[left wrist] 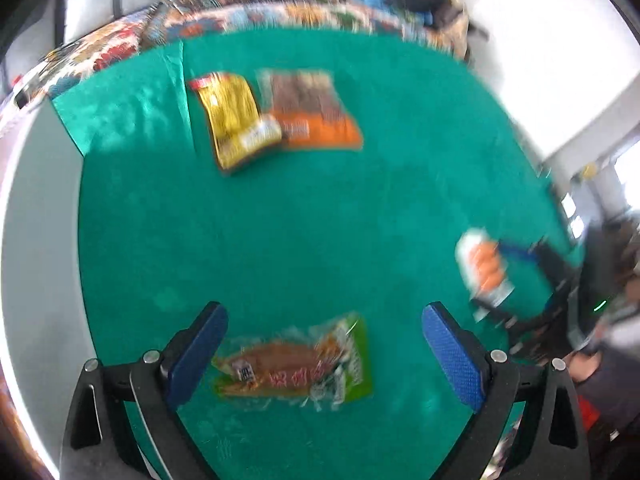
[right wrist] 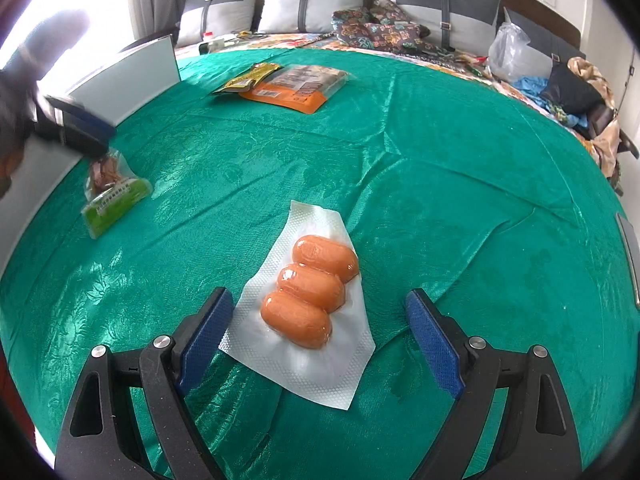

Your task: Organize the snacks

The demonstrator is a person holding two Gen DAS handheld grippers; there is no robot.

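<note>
A vacuum pack of three orange sausages lies flat on the green cloth. My right gripper stands open astride it, and neither pad presses on it. In the blurred left wrist view a green and brown snack packet lies on the cloth between the wide-open fingers of my left gripper, which hovers above it. The right wrist view shows the same packet under the left gripper. A yellow packet and an orange packet lie side by side, touching, at the far side.
A white board stands along the cloth's left edge. Behind the cloth are grey pillows, patterned bedding, a clear plastic bag and loose clothes at the far right.
</note>
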